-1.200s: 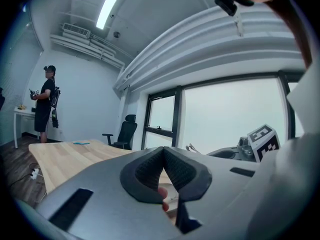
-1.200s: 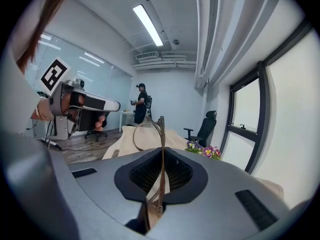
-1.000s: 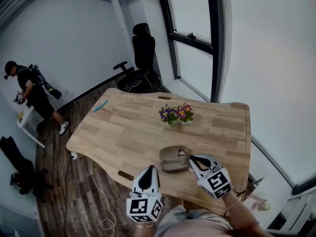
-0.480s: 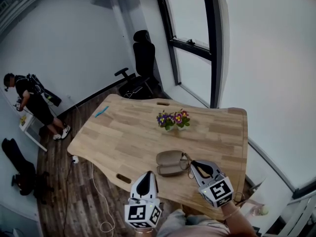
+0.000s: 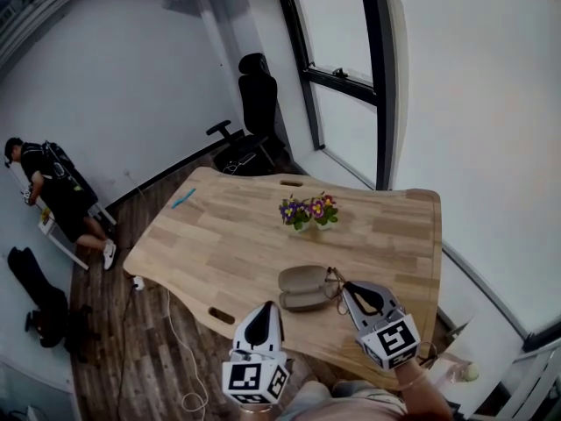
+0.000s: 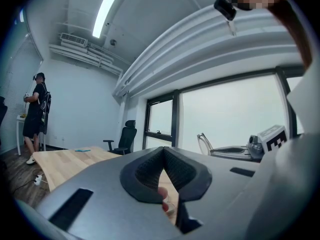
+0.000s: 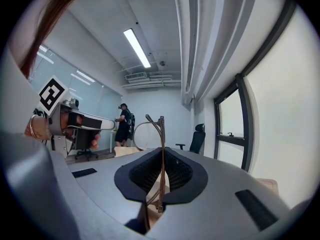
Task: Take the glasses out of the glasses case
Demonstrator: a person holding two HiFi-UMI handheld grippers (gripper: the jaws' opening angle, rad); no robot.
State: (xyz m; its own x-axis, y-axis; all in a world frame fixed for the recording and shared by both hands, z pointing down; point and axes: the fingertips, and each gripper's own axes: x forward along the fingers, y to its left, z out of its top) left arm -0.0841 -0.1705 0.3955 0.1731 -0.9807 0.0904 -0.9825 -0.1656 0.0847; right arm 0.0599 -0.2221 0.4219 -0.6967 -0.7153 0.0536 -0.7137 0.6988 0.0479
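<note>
Glasses, thin wire-framed with clear round lenses (image 7: 161,134), sit pinched in the right gripper (image 5: 349,289). Its jaws are clamped on one slim temple arm, which stands upright between the ribbed pads while a lens ring arcs out toward 11 o'clock in the right gripper view. From the head view the frame hangs just at the 3 o'clock edge of the taupe oval glasses case (image 5: 302,288), which lies on the pale wooden table (image 5: 228,235) at 6 o'clock from the small pot of purple and yellow flowers (image 5: 307,209). At this size I can't tell whether the frame is fully clear of the case.

The left gripper (image 5: 262,316) hangs at the case's 7 o'clock, off the table's near edge, with its jaws pressed together on nothing.

Judging the handling: these look feather-light but delicate. The wire bends easily, the hinge is a weak point and the lenses smudge or scratch. A temple grip near the hinge seems sensible, with gentle pressure and a slow lift, since the frame could pivot or slip between the pads.
</note>
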